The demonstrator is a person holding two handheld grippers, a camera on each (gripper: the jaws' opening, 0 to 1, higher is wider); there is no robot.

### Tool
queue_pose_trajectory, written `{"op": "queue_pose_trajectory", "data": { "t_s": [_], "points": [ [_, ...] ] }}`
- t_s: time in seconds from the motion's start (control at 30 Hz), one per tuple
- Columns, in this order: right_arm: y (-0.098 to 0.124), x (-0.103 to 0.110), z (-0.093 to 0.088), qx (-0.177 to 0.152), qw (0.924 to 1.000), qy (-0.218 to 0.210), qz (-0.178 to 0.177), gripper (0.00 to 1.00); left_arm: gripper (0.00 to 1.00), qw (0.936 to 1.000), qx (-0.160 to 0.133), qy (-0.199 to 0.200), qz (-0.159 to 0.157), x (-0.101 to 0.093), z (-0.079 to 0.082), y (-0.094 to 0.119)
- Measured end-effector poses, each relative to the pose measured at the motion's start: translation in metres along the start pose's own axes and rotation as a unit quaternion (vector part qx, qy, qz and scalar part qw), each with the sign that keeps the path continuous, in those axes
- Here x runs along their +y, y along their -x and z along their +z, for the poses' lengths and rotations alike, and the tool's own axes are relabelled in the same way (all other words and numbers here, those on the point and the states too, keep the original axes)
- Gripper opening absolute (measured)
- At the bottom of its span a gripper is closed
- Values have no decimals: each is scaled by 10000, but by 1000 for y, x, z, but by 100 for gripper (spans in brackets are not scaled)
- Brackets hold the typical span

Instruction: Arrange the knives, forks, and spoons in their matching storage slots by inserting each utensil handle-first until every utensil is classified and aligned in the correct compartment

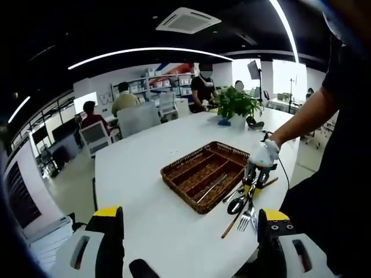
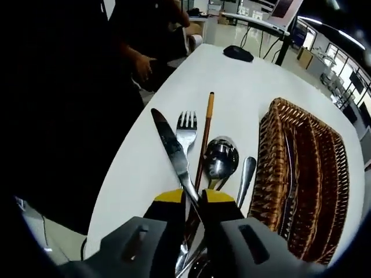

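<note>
Nowhere legible writing; right hand-held gripper [image 2: 194, 202] clamps knife [image 2: 172, 152].

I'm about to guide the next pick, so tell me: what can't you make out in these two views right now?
- Knife handle: right gripper view, hidden behind the right claw, so the grip can't be confirmed.
- Handles of the fork, spoon and chopstick: same view, covered by the claw.
- Contents of the wicker tray: left gripper view, too small to identify.
- Tray's near end: cut off by the picture's edge.
</note>
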State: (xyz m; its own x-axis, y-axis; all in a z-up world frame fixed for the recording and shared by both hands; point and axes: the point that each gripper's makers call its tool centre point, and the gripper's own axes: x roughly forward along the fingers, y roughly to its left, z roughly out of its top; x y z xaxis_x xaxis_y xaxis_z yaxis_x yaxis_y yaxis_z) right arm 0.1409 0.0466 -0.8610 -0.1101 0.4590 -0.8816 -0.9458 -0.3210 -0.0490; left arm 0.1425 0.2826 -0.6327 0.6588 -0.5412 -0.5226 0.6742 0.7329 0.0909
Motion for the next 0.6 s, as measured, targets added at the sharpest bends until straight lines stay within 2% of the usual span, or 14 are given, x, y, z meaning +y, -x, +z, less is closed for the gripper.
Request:
{"op": "queue_pose_trajectory", "data": {
  "t_s": [0.03,0.27,0.3,0.37,0.47,0.6],
  "points": [
    [0,-1,3,-66,10000,13,-40,8,100,10000,0,-3,-1,0,0,0],
    [-5,0,2,72,9998,202,58,9,100,10000,29,-20,-14,0,-1,-2],
    [-6,-2,3,74,9994,342,65,9,100,10000,27,-14,-14,0,-1,-3],
    [-6,-2,5,68,9995,292,72,9,100,10000,21,-20,-14,-1,0,-3],
    [-6,-2,3,156,9975,681,116,8,100,10000,22,-14,-7,-1,0,-3],
    [-6,1,3,192,9967,753,218,5,100,10000,34,-9,9,-2,-1,-2]
  ]
}}
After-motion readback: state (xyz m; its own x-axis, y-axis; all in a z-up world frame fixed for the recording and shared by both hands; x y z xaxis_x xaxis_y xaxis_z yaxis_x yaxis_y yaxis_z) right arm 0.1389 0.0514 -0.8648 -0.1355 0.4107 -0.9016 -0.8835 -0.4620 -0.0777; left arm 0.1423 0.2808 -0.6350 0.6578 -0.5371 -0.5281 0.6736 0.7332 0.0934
